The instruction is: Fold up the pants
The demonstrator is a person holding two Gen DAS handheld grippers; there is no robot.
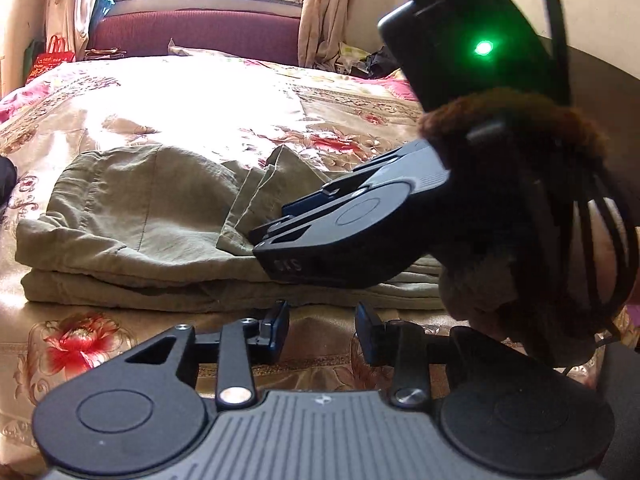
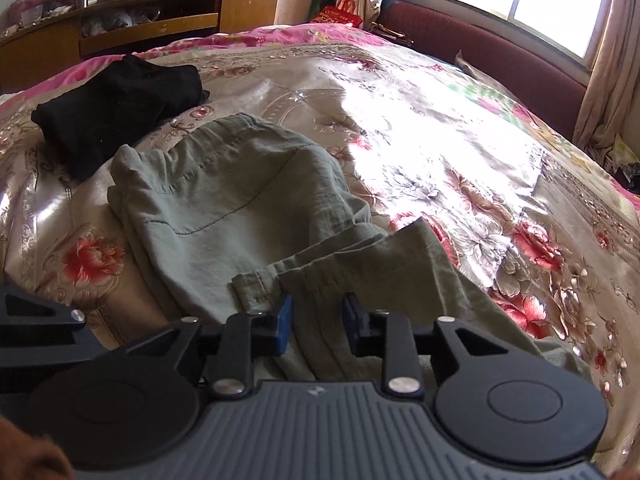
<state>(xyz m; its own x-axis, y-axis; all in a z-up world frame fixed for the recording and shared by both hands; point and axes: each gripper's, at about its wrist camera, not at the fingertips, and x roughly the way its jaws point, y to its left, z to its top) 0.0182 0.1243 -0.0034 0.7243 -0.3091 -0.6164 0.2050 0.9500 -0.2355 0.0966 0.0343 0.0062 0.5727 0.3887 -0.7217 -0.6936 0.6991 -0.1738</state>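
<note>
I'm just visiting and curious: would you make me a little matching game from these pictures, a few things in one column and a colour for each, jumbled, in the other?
Things:
1. pants
2. folded garment behind them
3. headboard under the window
4. cabinet by the wall

Colours:
A. dark red
B. black
C. orange-brown wood
D. pale olive green

Pairs: 1-D, 2-B, 3-A, 4-C

We see the folded pants (image 2: 224, 208) lying on the bed (image 2: 460, 168), leg ends laid over them on their right. A second folded garment (image 2: 116, 108) lies farther off to their left, apart. Beyond the bed stand a cabinet (image 2: 140, 28) far left and a window (image 2: 540, 4) far right.
</note>
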